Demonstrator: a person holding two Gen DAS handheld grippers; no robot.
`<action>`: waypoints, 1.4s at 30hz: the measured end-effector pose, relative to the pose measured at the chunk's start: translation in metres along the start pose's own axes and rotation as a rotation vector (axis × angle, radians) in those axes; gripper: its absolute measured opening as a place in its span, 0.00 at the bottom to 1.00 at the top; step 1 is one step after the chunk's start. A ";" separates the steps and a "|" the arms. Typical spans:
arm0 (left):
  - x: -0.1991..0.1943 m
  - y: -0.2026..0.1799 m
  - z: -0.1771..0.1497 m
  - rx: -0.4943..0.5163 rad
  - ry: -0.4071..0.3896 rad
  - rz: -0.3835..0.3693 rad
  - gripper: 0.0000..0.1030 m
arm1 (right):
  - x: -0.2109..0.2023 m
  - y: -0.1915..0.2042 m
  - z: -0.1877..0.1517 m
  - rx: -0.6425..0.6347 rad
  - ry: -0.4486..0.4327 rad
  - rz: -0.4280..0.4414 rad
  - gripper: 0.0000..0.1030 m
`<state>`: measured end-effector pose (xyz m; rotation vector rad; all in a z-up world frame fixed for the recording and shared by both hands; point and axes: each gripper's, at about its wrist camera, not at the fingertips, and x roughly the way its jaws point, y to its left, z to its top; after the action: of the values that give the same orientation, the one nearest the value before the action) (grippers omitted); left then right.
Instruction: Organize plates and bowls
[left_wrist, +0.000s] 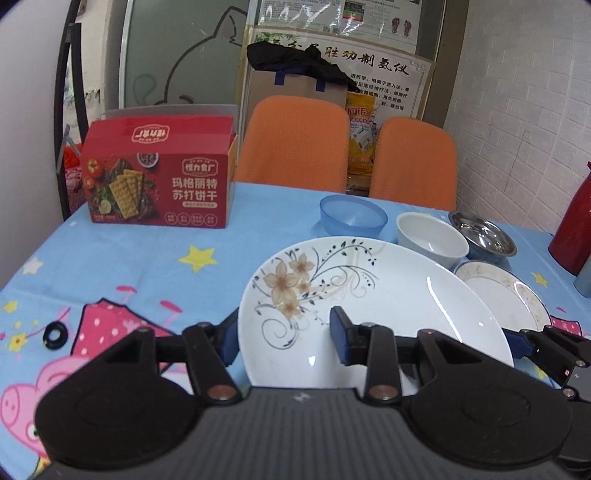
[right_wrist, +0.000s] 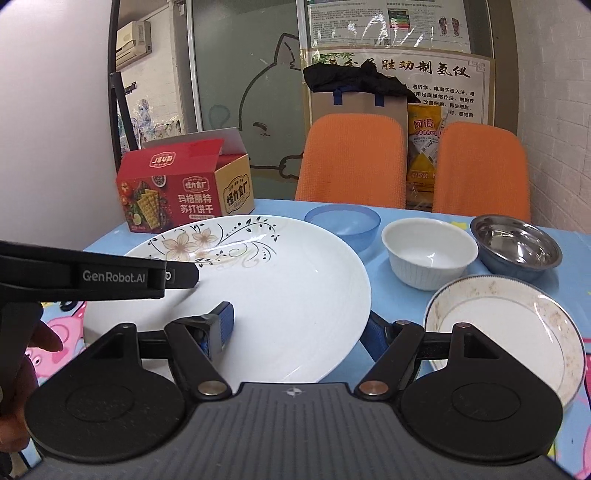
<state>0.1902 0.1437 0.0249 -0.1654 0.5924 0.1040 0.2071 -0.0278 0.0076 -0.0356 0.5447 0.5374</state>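
Jaws of the left gripper (left_wrist: 284, 338) are spread wide across the floral plate's (left_wrist: 369, 295) near-left rim, apparently positioned to grasp it; contact cannot be told. Right of the plate, the small plate (left_wrist: 495, 291) is seen.

Right gripper (right_wrist: 299, 334) is likewise splayed around the plate's near-right edge, nothing clamped. Beyond the plate, the white bowl (right_wrist: 430, 254), blue bowl (right_wrist: 343, 223) and steel bowl (right_wrist: 517, 243) are lined up.

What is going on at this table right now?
A person with two handheld grippers is sorting dishes. Both the left gripper and right gripper straddle the rim of the large floral plate, jaws apart. The small rimmed plate, white bowl, steel bowl and blue bowl sit separately.
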 end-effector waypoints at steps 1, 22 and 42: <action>-0.006 -0.001 -0.007 0.001 0.001 0.000 0.35 | -0.007 0.003 -0.007 0.005 0.002 0.000 1.00; -0.012 0.017 -0.079 -0.063 0.071 -0.033 0.44 | -0.021 0.032 -0.066 -0.004 0.063 -0.032 1.00; -0.027 -0.003 -0.036 -0.098 -0.038 -0.040 0.78 | -0.060 -0.039 -0.069 0.222 -0.035 -0.095 1.00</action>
<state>0.1490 0.1323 0.0109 -0.2697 0.5464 0.0971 0.1495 -0.1017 -0.0254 0.1582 0.5629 0.3815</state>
